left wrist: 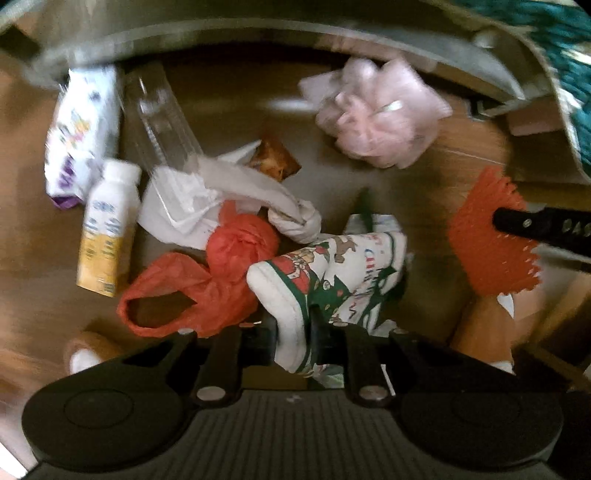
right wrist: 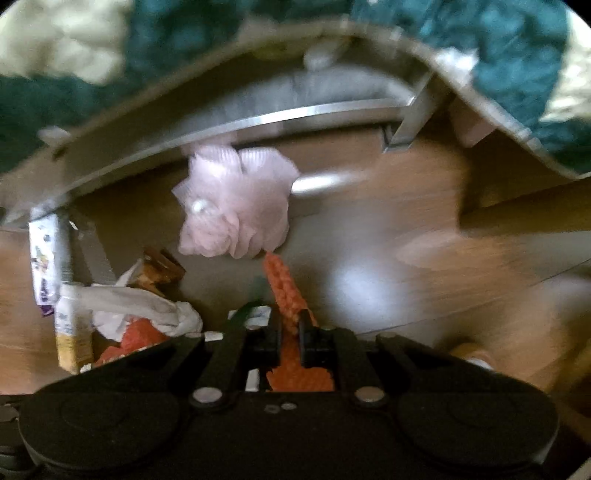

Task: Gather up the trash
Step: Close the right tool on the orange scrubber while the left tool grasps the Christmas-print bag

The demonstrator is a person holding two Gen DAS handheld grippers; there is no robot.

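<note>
My left gripper is shut on the white edge of a Christmas-print fabric piece, which hangs just above the floor litter. Below it lie a red plastic bag, a white bottle with a yellow label, crumpled white paper, a clear plastic container, a white and purple packet and a brown wrapper. My right gripper is shut on an orange mesh piece, also seen in the left wrist view as the orange mesh. A pink bath pouf lies beyond it.
All of it sits on a wooden floor beside a grey furniture base with a metal rail. A teal blanket lies on top. A person's feet show at the lower left and the lower right.
</note>
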